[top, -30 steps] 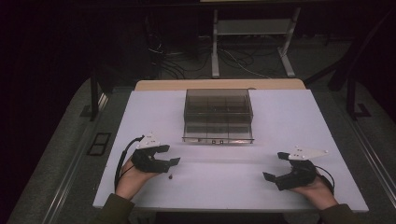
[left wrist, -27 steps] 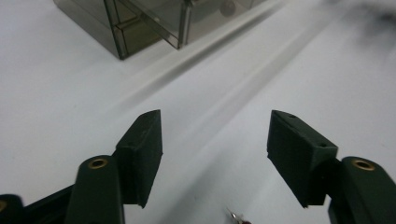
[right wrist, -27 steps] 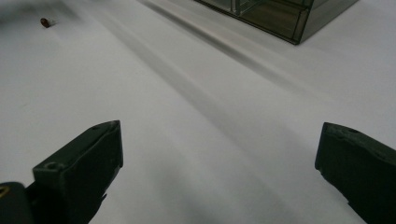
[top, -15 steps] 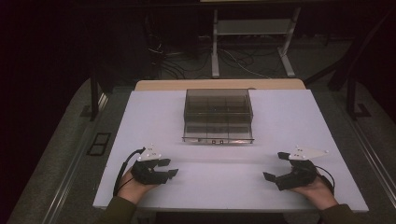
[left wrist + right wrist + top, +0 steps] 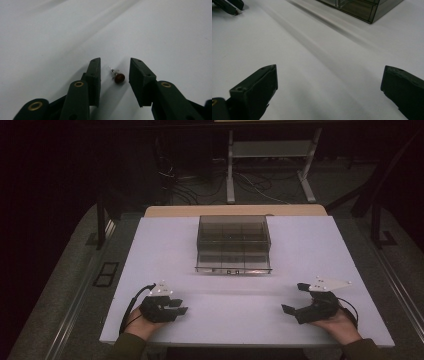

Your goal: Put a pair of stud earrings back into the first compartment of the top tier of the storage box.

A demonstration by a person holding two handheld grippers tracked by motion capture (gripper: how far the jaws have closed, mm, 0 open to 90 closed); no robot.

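1 small bulb (image 5: pixel 118 76), round amber glass w/ thin wire leads, lies on smooth white table (image 5: pixel 165 250) between left gripper (image 5: pixel 115 72) jaws; they've just been closing, not yet touching it. Right gripper (image 5: pixel 300 300) jaws spread wide, nothing between. 1 smoky clear plastic compartment box (image 5: pixel 233 243) mid-table.

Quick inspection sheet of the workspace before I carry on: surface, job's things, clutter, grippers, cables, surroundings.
Surface: white tabletop, bare around the work.
Job's things: tiny brown-headed part with a wire lead lying between the left jaws, untouched; smoky clear plastic compartment box at table centre.
Clutter: nothing seen.
Grippers: left gripper has just been closing, pads not yet on the part; right gripper wide open, empty.
Cables: black cable trailing from left gripper.
Surroundings: dark floor, metal stand behind.
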